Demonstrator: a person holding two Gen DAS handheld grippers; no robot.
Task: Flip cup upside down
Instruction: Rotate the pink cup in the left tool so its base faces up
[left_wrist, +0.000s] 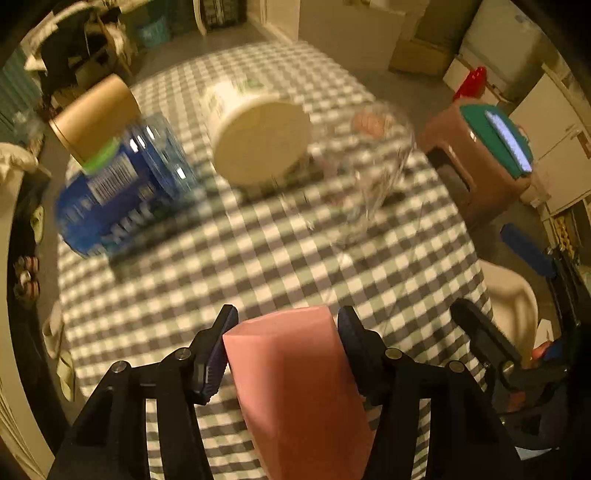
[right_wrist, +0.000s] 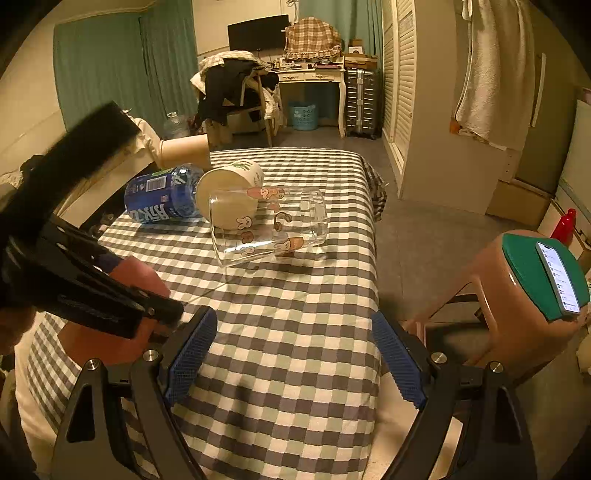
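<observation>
My left gripper is shut on a pink cup, holding it above the near part of the checkered table. In the right wrist view the same pink cup shows at the left, partly hidden behind the left gripper's black frame. My right gripper is open and empty above the table's near right side. Which way the pink cup's mouth faces cannot be told.
A clear glass with rabbit prints lies on its side mid-table. Behind it lie a cream paper cup, a blue water bottle and a brown paper cup. A pink stool with a phone stands right of the table.
</observation>
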